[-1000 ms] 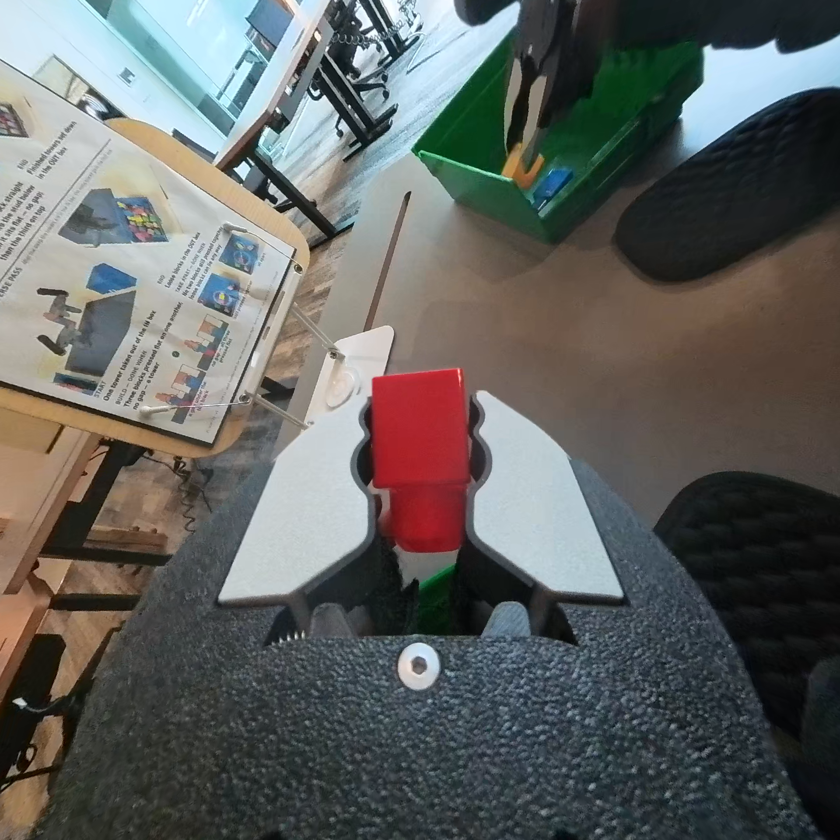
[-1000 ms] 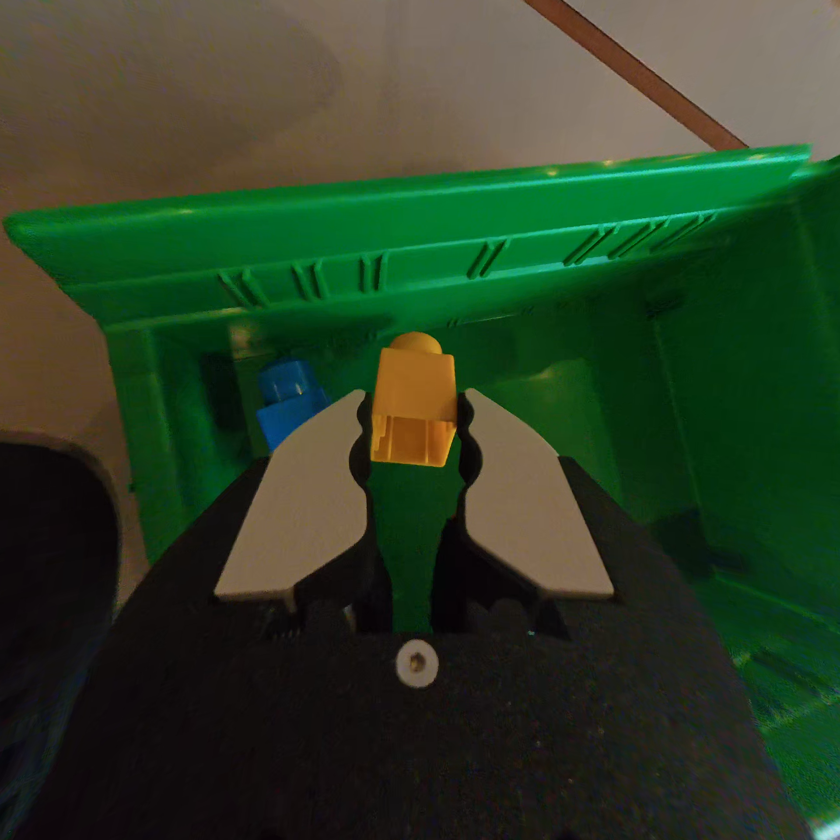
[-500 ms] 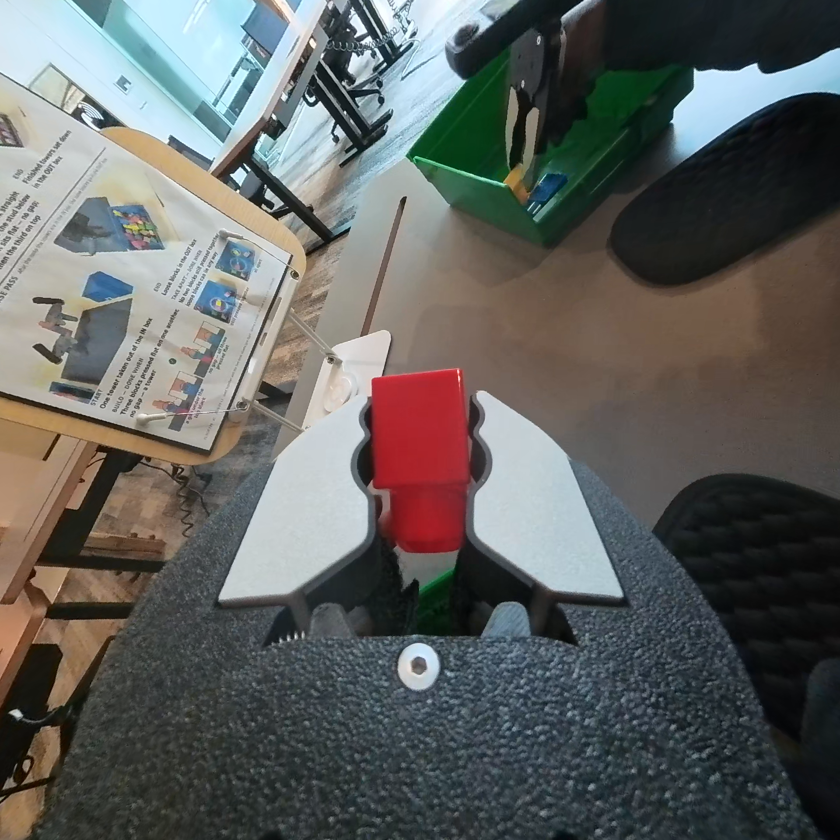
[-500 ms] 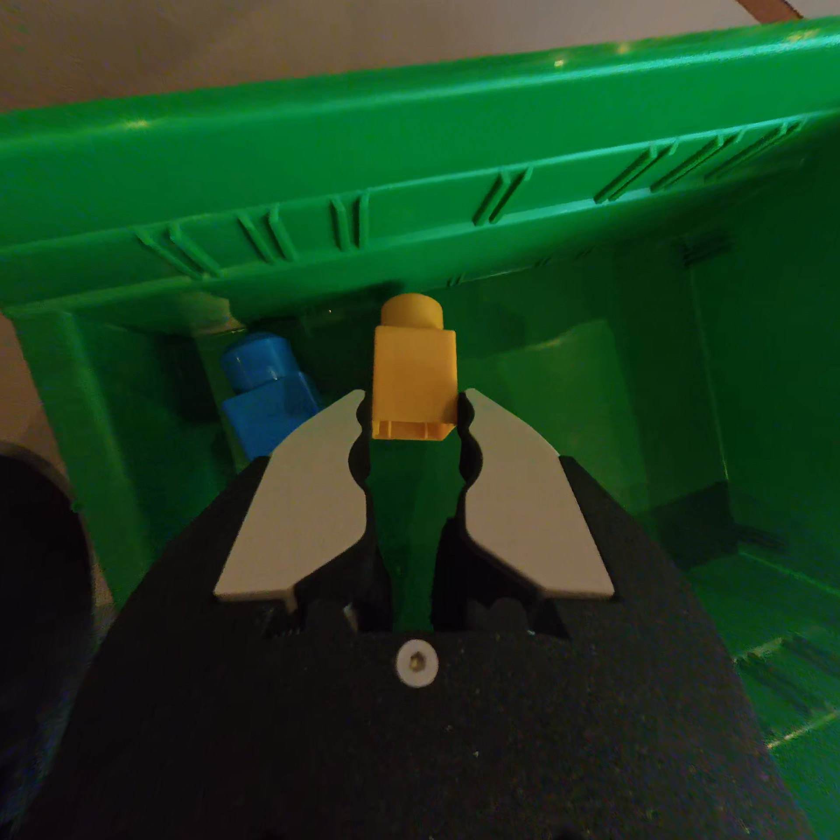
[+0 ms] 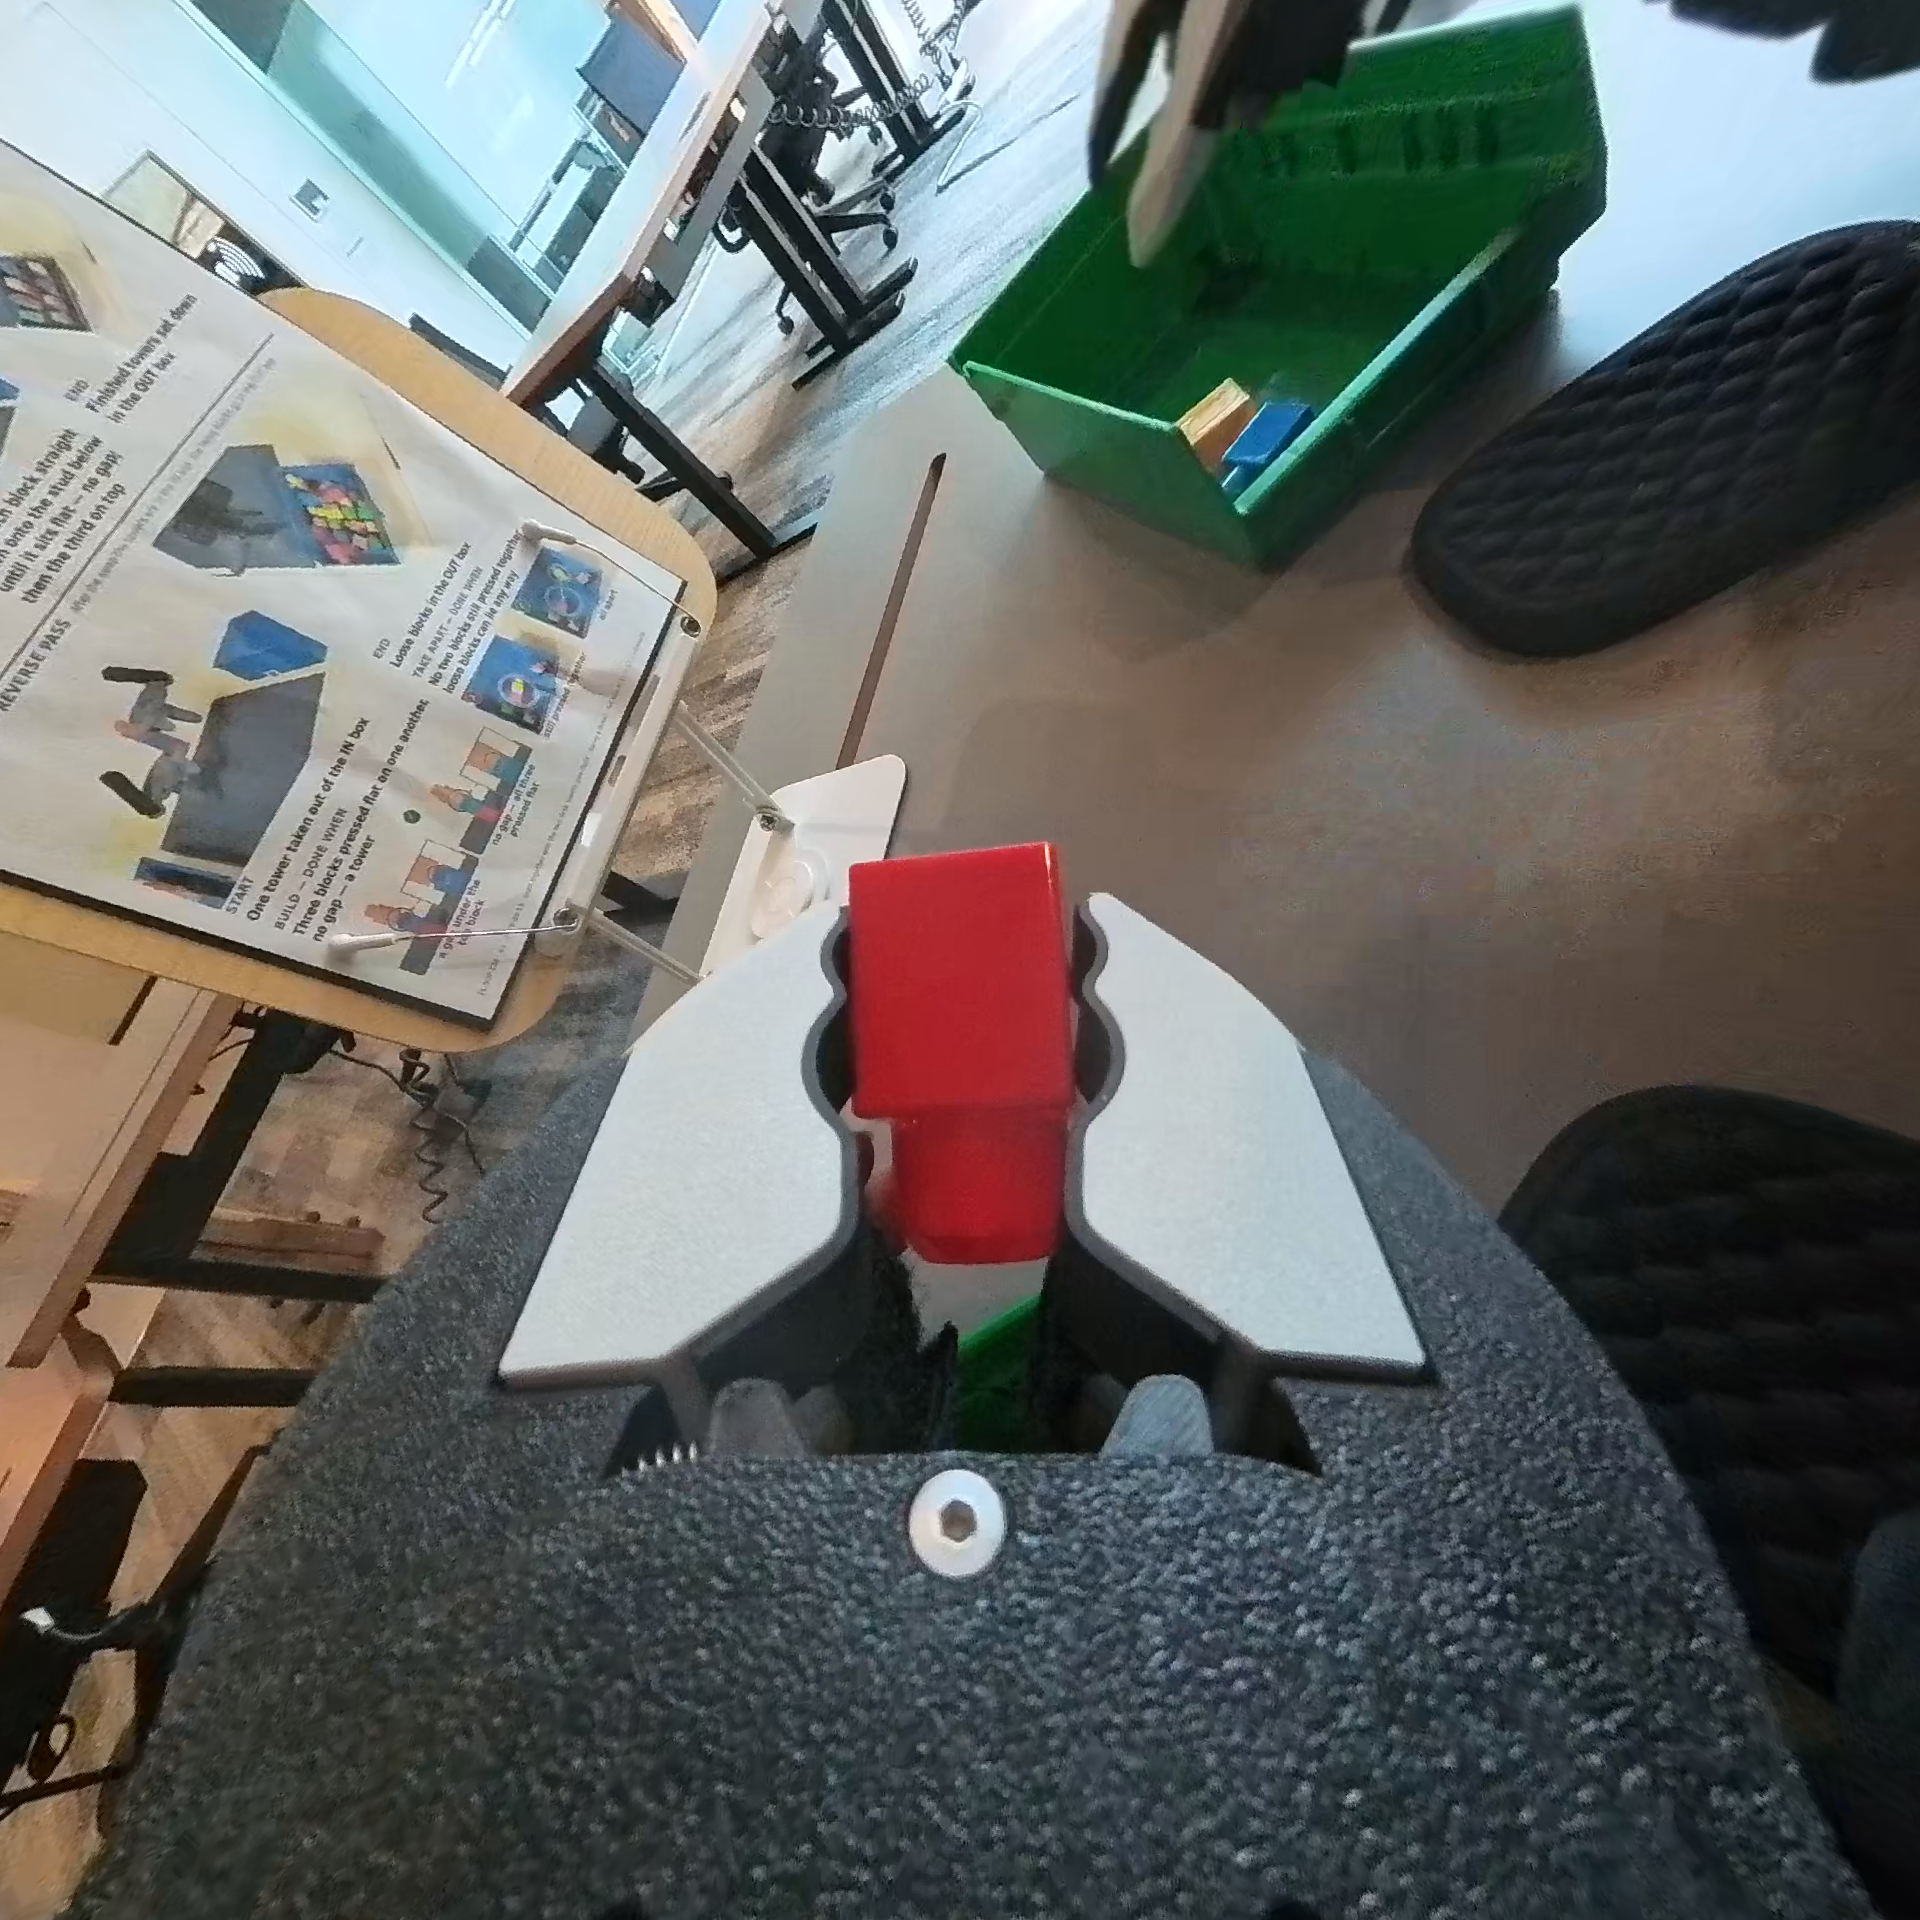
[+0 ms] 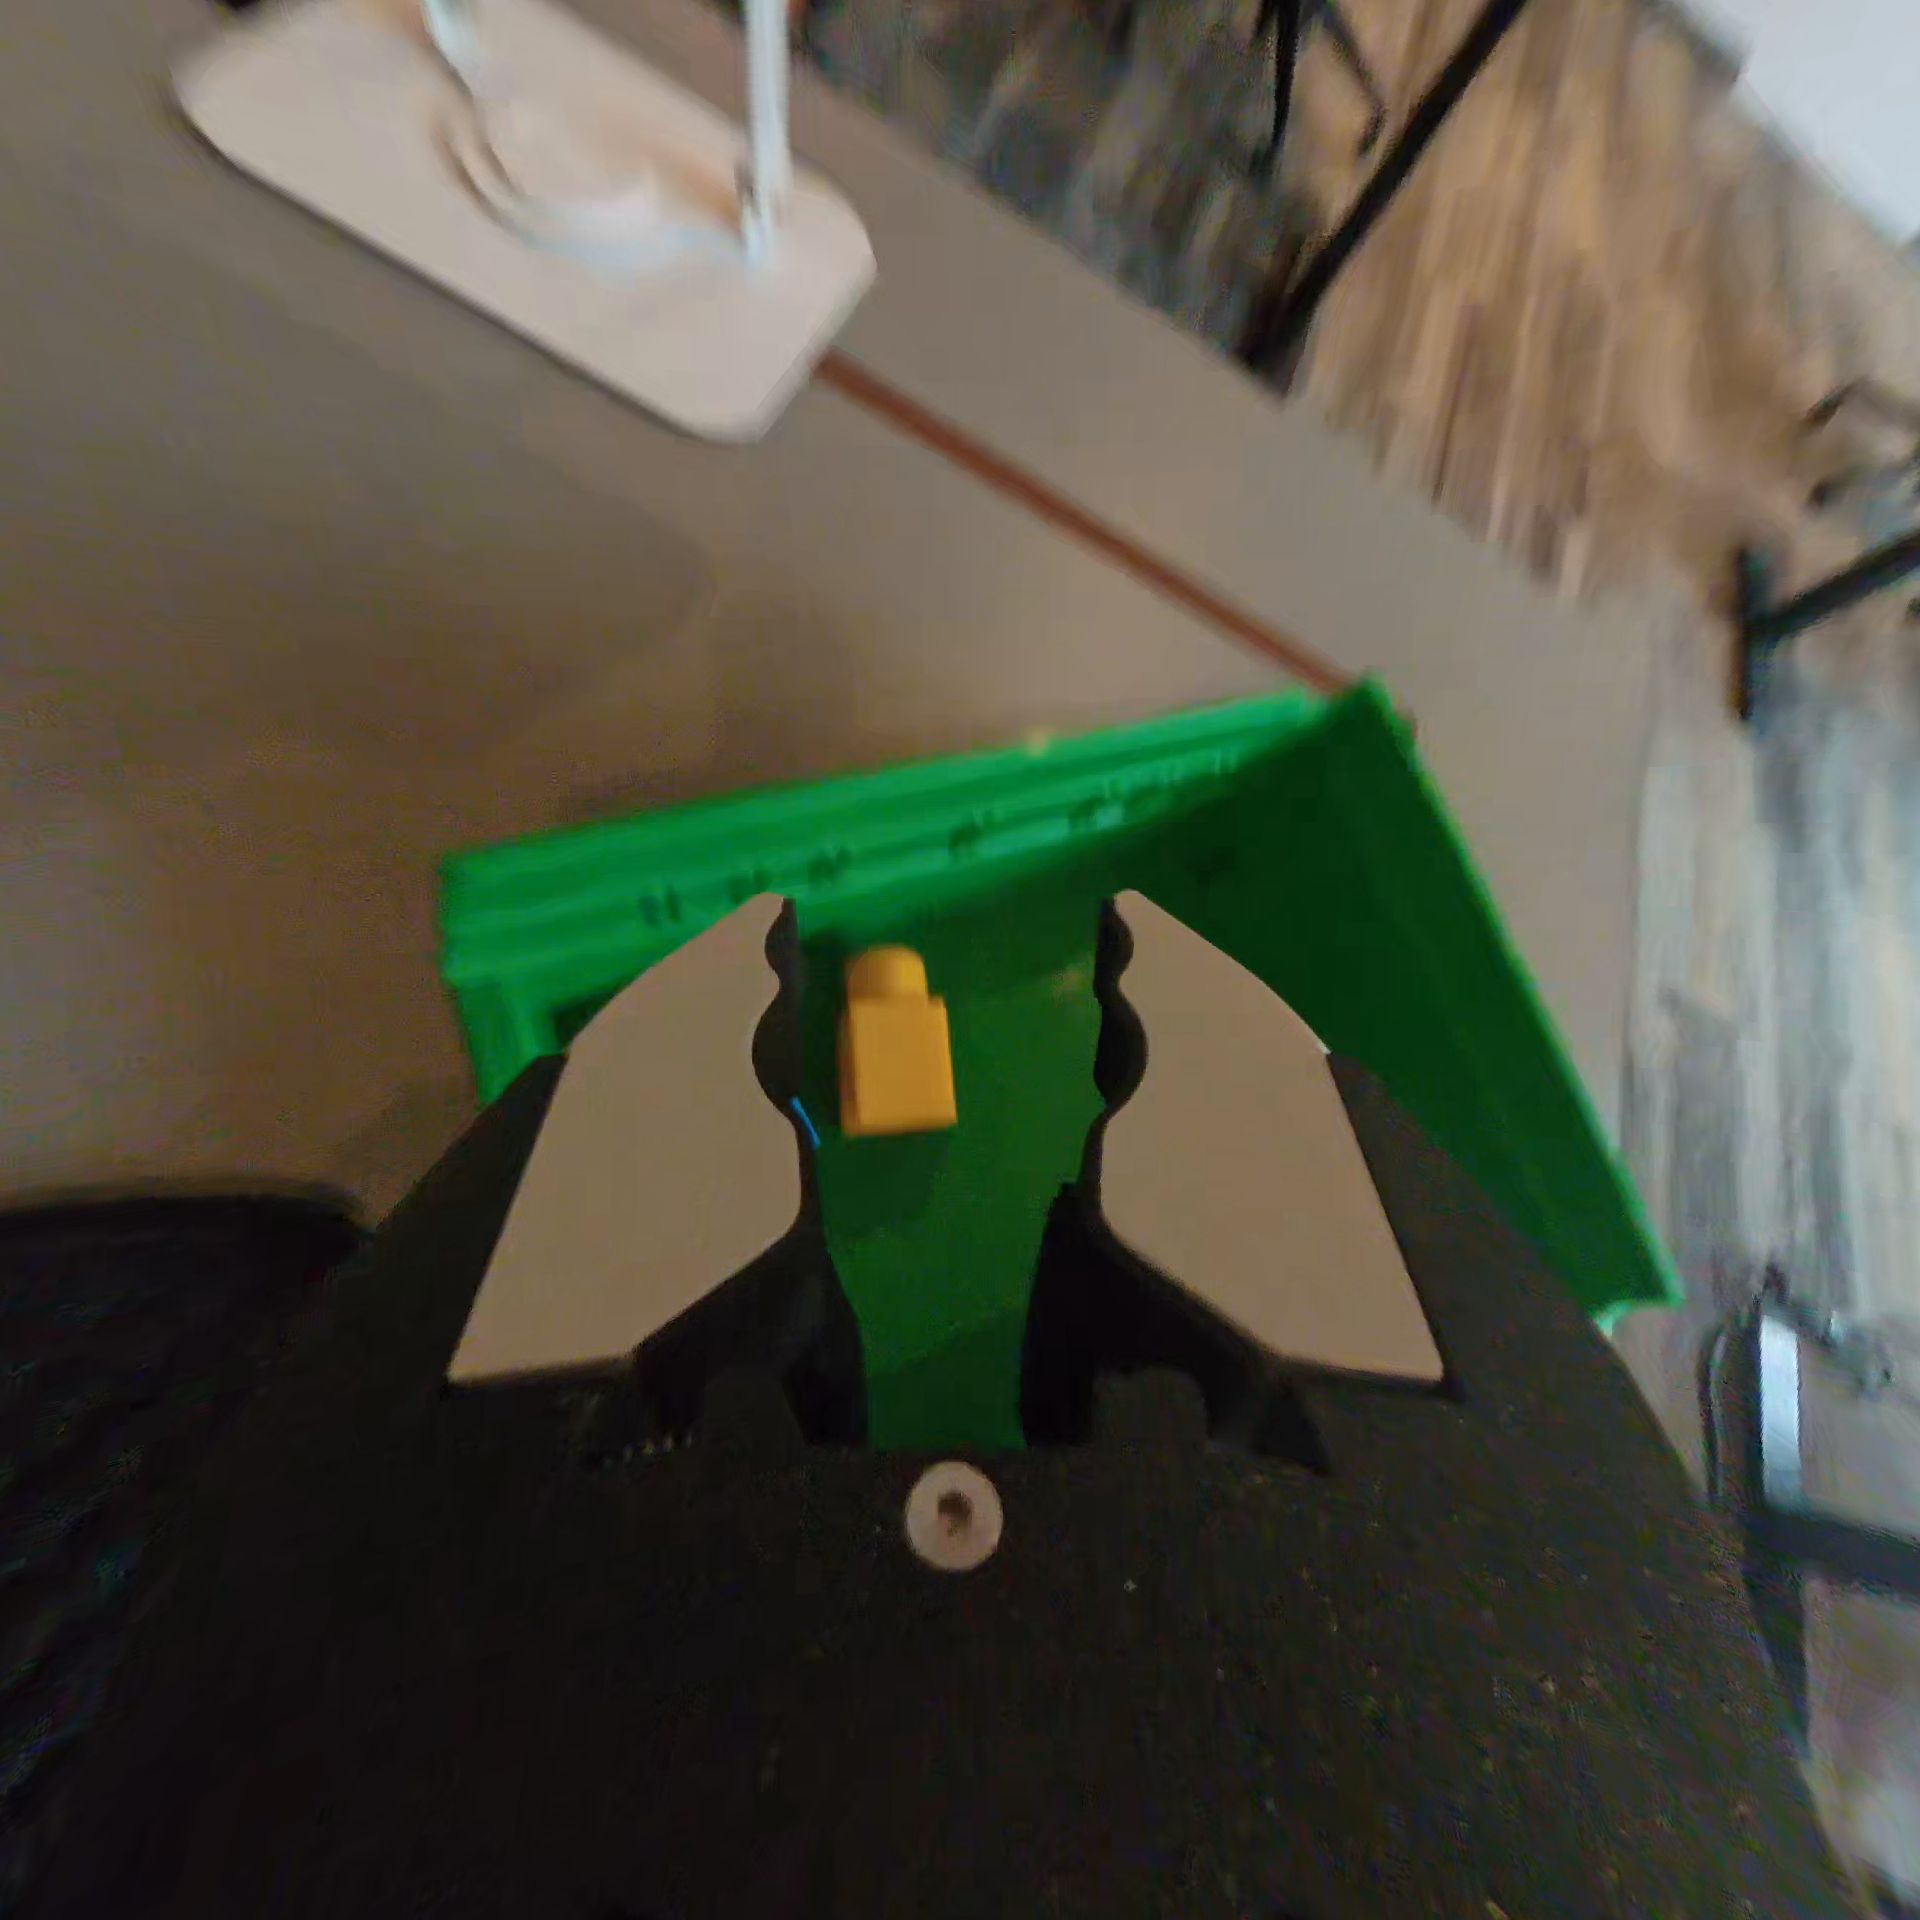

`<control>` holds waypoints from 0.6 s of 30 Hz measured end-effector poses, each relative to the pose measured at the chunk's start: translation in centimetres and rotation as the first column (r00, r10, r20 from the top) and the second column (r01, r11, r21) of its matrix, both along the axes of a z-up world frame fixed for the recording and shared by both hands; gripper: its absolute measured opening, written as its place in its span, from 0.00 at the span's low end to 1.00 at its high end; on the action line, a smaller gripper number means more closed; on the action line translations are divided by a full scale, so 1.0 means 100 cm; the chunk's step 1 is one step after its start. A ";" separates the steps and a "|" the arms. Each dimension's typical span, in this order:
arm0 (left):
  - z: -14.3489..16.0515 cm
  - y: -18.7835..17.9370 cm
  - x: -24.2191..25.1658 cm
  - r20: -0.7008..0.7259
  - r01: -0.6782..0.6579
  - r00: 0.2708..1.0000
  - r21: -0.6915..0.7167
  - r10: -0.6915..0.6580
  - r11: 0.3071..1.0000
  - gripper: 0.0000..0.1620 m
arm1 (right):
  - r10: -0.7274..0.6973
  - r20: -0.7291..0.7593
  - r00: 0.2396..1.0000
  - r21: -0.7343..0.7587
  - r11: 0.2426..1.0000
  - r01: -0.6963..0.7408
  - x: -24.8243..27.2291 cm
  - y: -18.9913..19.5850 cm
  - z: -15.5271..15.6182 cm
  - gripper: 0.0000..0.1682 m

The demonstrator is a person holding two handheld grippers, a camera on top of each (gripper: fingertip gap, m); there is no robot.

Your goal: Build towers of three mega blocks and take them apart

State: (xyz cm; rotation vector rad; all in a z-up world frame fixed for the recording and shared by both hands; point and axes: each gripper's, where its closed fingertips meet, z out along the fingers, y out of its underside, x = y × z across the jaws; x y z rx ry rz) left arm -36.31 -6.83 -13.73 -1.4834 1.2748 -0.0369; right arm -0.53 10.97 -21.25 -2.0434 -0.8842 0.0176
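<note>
Cool daylight from the far glass walls (image 5: 436, 94) brightens the left wrist view's far left, while the grey table (image 5: 1351, 790) takes a warm brownish cast with soft shadows beside the green bin (image 5: 1122, 468). Near parts are sharp; the right gripper (image 5: 1174, 156) at the far edge is smeared. The right wrist view is dimmer, warm-toned and motion-blurred throughout, the floor (image 6: 1507, 364) streaked. Both views bend at the edges.

Left hand-held gripper (image 5: 961, 997) level, jaws clamped on a red block (image 5: 958, 1003), right hand-held gripper (image 6: 945, 997) raised, jaws spread, empty
</note>
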 end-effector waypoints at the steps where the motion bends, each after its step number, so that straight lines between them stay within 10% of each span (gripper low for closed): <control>1: 0.000 0.000 0.000 -0.001 0.000 1.000 -0.001 0.000 1.000 0.24 | 0.053 -0.025 0.998 0.058 0.997 -0.051 -0.016 -0.007 0.019 0.32; 5: -0.001 0.002 0.002 -0.005 0.003 1.000 -0.004 -0.003 1.000 0.24 | 0.434 -0.090 0.896 0.270 0.877 -0.398 -0.111 -0.059 0.084 0.32; 10: -0.002 0.001 0.008 -0.015 0.021 1.000 -0.004 -0.021 1.000 0.24 | 0.842 -0.058 0.536 0.370 0.517 -0.772 -0.230 -0.155 0.111 0.34; 18: -0.002 -0.002 0.019 -0.017 0.068 0.998 -0.016 -0.068 0.998 0.24 | 0.942 0.060 0.330 0.333 0.292 -0.896 -0.328 -0.196 0.091 0.29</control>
